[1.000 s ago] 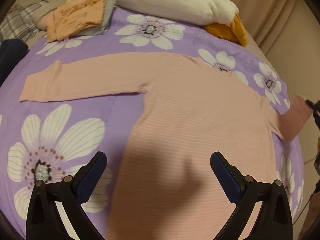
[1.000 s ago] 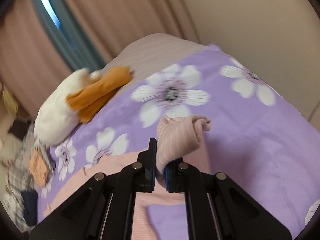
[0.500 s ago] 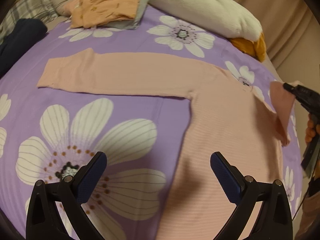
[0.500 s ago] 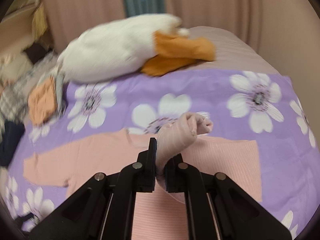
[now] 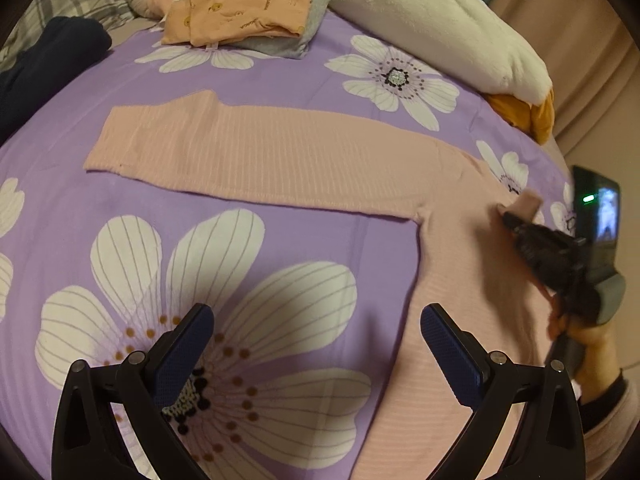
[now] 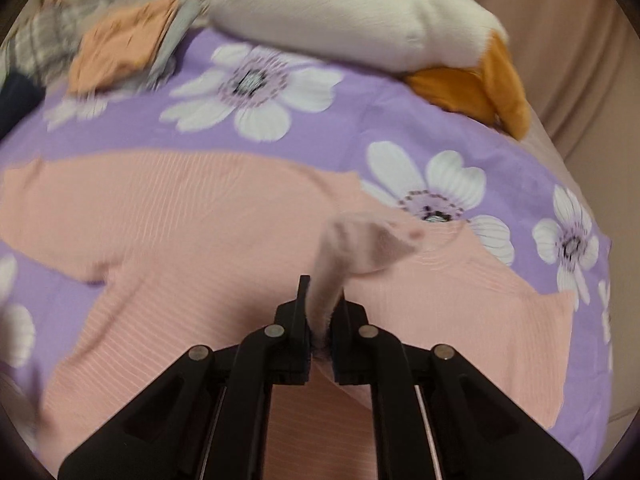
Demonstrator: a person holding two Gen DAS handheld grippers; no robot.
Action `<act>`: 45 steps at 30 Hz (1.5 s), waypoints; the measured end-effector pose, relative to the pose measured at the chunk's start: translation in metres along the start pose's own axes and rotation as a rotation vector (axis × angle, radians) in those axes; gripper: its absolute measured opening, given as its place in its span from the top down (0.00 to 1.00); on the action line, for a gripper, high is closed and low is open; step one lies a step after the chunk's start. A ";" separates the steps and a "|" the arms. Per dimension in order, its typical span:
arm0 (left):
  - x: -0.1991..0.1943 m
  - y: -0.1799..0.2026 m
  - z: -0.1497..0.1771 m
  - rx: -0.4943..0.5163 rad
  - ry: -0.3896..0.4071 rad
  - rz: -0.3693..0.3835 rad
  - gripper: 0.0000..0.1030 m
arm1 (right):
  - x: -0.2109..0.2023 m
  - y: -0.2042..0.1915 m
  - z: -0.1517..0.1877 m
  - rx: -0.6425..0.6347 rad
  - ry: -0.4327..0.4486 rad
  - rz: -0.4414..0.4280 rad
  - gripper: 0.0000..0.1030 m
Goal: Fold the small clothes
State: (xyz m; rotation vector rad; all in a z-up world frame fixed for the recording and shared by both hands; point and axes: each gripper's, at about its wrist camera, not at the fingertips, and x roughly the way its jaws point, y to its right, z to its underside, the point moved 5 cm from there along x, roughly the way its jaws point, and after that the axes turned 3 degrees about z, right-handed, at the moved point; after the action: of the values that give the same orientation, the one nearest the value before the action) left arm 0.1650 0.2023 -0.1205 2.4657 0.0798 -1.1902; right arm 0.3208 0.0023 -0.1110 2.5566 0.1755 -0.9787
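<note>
A pink ribbed long-sleeved top (image 5: pixel 460 280) lies flat on the purple flowered bedspread (image 5: pixel 80 208), its left sleeve (image 5: pixel 260 152) stretched out straight. My right gripper (image 6: pixel 323 292) has the right sleeve's cuff (image 6: pixel 360 240) pinched between its pads and holds it over the chest of the top (image 6: pixel 180 220), near the collar. Its jaws are opening slightly. In the left wrist view that right gripper (image 5: pixel 506 216) comes in from the right with the cuff (image 5: pixel 528 202) at its tip. My left gripper (image 5: pixel 316 316) hangs open and empty over the bedspread, beside the top's left side seam.
A folded orange garment (image 5: pixel 240 4) on grey ones sits at the far side of the bed. Beside it lies a white and orange plush toy (image 5: pixel 440 28). A navy garment (image 5: pixel 48 56) is at the far left. A hand (image 5: pixel 584 336) holds the right gripper's handle.
The right gripper has carried the cuff from the bed's right side in over the top's chest and rolled upright. The left gripper has drifted left, off the body and toward the left sleeve.
</note>
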 end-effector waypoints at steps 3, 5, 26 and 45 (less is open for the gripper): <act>0.000 0.000 -0.003 0.002 0.001 -0.007 0.01 | 0.009 -0.023 0.002 -0.104 0.002 0.047 0.87; 0.000 0.000 -0.005 -0.002 0.001 -0.013 0.01 | 0.011 -0.037 0.002 -0.168 0.004 0.059 0.81; 0.013 0.042 -0.026 0.023 -0.001 0.048 0.01 | -0.005 0.023 0.001 0.429 -0.074 -0.527 0.56; 0.011 0.031 -0.026 0.014 -0.001 0.004 0.01 | -0.008 -0.072 -0.053 0.152 0.011 -0.443 0.98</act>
State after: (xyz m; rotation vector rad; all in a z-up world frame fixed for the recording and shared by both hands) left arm 0.1984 0.1823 -0.1041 2.4758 0.0660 -1.1943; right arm 0.3288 0.0902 -0.0925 2.7208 0.7207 -1.1695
